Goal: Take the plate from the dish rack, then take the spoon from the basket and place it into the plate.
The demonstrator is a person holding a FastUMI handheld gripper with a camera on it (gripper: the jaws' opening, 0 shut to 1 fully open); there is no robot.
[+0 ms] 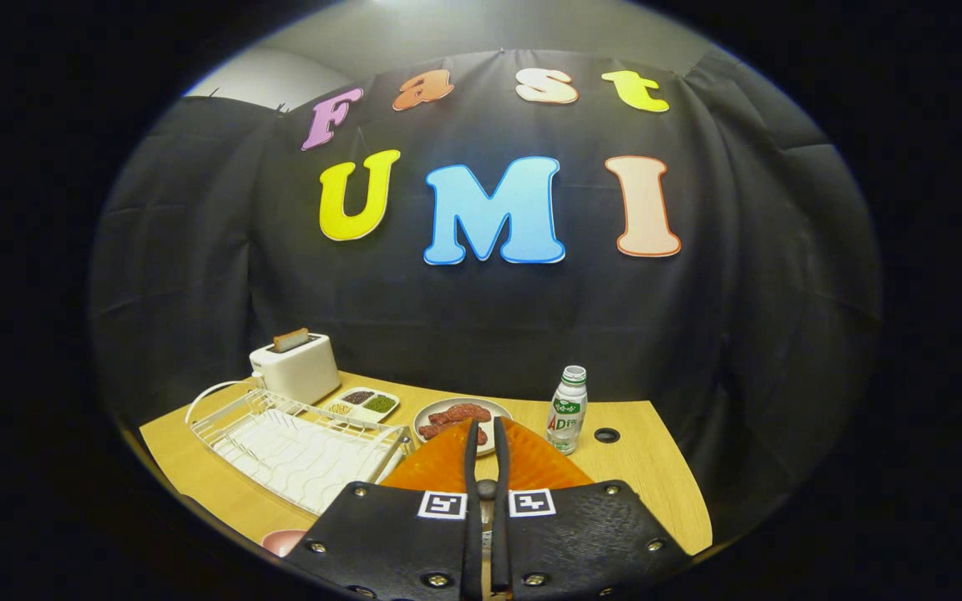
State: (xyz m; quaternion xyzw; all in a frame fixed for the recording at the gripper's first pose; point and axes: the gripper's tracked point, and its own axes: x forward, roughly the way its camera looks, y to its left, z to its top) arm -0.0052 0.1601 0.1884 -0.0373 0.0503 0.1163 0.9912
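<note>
Gripper view: gripper [486, 446] held low over the wooden table [648, 476], level and pointing toward the booth's black wall, fingers [471, 467] drawn nearly together with just a thin slit between them, apparently pinching the rim of an orange plate [544, 467]. Plate spread out beneath and to either side of the fingers, its ribbed surface rising toward the tips, so seemingly clamped at its edge, though actual contact partly hidden by the gripper body. White wire dish rack [297, 446] lying to the left of the fingers, near but apart from the plate. Beyond the fingertips, a pale dish of reddish-brown food [448, 415], just behind the orange plate. Right of the tips, an upright small bottle [568, 409] with a white cap and green label, just beside the plate's far right edge. Farther left, a white toaster [296, 367] with a slice sticking up, and a small divided tray [364, 402] between toaster and dish. Pink rounded object [283, 541] close by the gripper's left side, partly cut off, not identifiable.
</note>
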